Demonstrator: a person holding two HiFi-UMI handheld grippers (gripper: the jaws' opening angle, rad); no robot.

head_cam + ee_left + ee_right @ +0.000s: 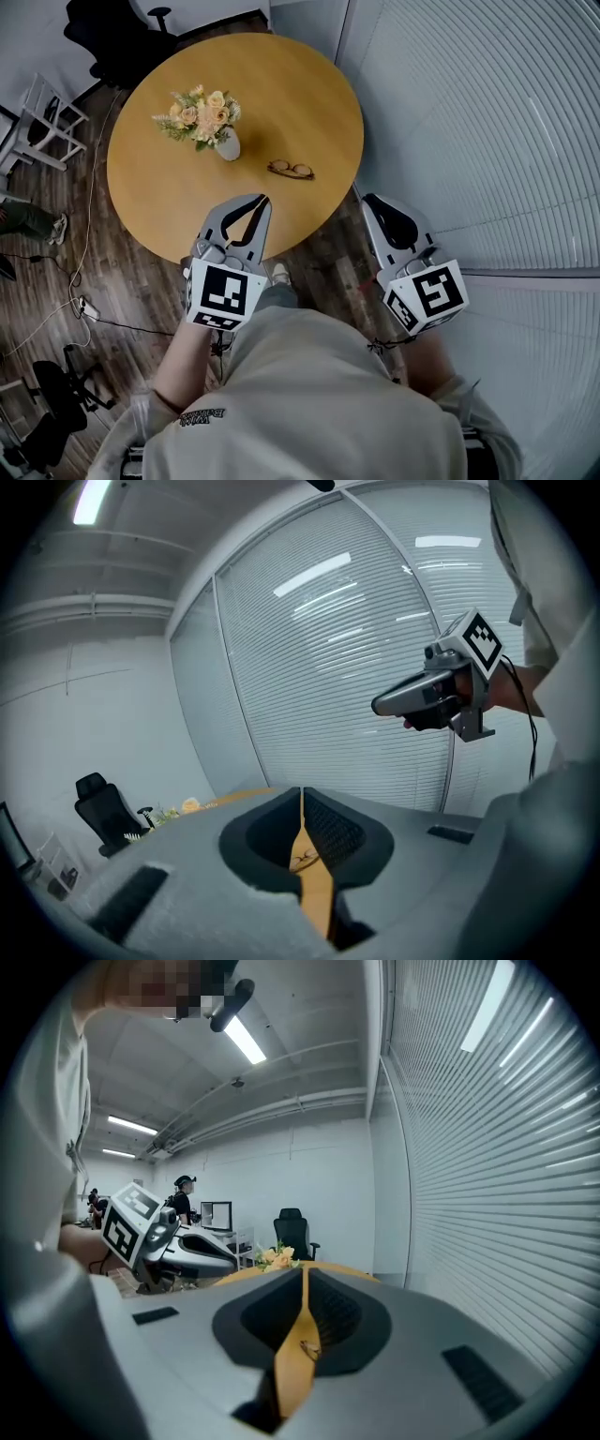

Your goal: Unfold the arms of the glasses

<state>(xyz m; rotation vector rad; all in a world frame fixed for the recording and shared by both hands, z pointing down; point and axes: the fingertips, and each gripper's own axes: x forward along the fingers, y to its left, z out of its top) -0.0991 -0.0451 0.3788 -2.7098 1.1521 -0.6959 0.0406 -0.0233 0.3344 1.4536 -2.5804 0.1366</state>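
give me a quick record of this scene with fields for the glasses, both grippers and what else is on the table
glasses: on the table, arms look folded, untouched
left gripper: shut, empty, over the table's near edge
right gripper: shut, empty, just off the table's edge
also on table: vase of flowers

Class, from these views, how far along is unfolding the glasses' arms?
Done: nothing yet; the glasses lie untouched on the round table, seemingly folded. In hand: the left hand-held gripper over the table's near edge and the right hand-held gripper off its rim, both shut, empty, short of the glasses. Left: reaching them and swinging out both arms.
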